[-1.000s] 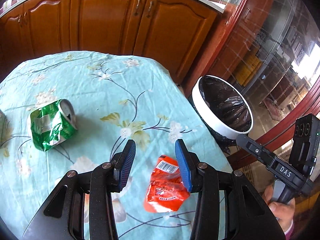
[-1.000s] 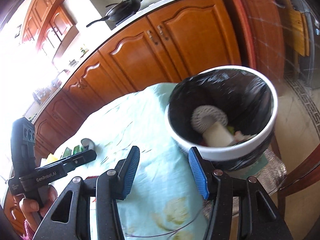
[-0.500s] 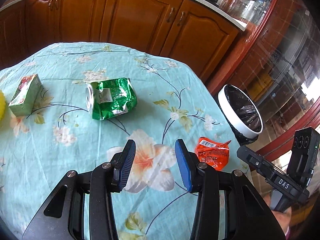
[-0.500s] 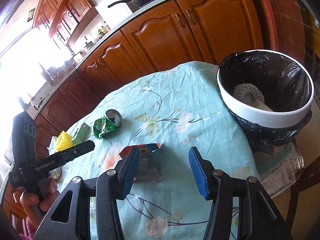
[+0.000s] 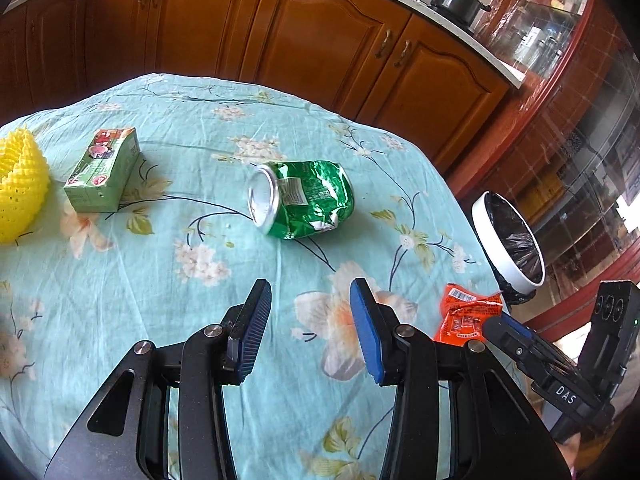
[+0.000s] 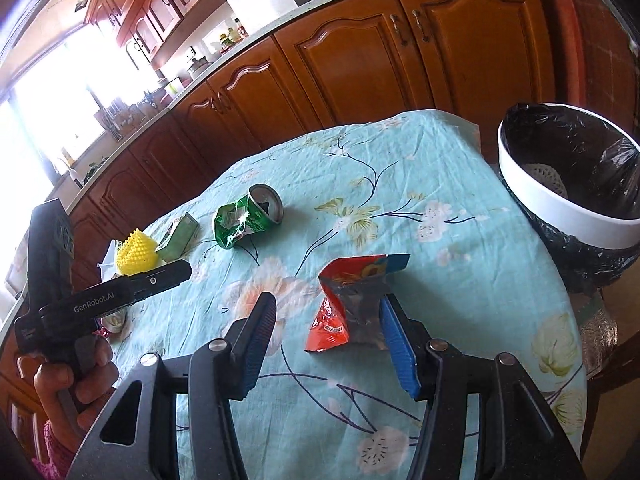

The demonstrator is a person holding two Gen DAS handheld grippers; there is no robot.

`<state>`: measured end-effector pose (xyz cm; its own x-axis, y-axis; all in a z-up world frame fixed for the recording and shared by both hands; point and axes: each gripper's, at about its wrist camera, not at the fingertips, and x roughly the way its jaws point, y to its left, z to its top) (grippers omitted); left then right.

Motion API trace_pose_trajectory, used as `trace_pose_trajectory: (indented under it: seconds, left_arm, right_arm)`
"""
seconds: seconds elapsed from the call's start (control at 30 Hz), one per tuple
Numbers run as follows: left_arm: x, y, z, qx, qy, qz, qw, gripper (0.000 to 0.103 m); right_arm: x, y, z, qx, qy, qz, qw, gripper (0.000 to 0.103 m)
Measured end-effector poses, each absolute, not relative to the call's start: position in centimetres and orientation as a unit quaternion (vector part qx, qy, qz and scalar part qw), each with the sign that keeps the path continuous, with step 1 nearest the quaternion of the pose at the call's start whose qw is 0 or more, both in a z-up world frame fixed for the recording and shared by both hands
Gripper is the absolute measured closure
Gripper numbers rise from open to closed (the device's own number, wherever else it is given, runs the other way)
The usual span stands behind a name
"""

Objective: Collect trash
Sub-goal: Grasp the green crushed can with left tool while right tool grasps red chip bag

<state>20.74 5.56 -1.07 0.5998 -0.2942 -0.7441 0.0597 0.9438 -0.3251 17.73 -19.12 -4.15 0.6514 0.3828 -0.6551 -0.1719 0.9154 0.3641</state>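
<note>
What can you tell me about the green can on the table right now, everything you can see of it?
The green can is a thin metal drink can, badly crushed and creased, lying on its side on the floral tablecloth. Its silver top end, with the opening, shows in both wrist views. A white printed label panel shows on its side. It lies apart from the green carton and the orange wrapper. Neither gripper touches it.
</note>
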Motion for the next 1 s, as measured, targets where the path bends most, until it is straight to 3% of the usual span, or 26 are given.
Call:
trace_pose_trajectory:
  seconds: [0.37, 0.5, 0.53, 0.83, 0.9, 1.0]
  left_arm:
    - [24.5, 6.5, -1.4, -0.119, 0.437, -0.075, 0.888, 0.062]
    - [26.1, 6.6, -1.5, -0.109, 0.436, -0.068, 0.891, 0.062]
    - [26.5, 6.6, -1.5, -0.106, 0.437, -0.067, 0.891, 0.062]
    - [29.8, 6.2, -2.3, -0.082, 0.446, -0.056, 0.890, 0.063]
    - [30.2, 6.0, -2.6, -0.076, 0.449, -0.057, 0.888, 0.069]
    - [30.6, 5.5, -3.2, -0.067, 0.457, -0.061, 0.885, 0.086]
  right_arm:
    - [20.5, -18.6, -5.3, 0.123, 0.396, 0.135, 0.900, 0.051]
    - [21.4, -18.8, -5.5, 0.125, 0.399, 0.134, 0.899, 0.089]
    - [21.6, -18.8, -5.5, 0.124, 0.398, 0.134, 0.899, 0.094]
    - [24.0, -18.5, -4.6, 0.121, 0.385, 0.141, 0.904, 0.099]
    - [24.5, -18.4, -4.6, 0.125, 0.385, 0.145, 0.903, 0.099]
    - [24.8, -18.3, -4.6, 0.126, 0.383, 0.149, 0.903, 0.099]
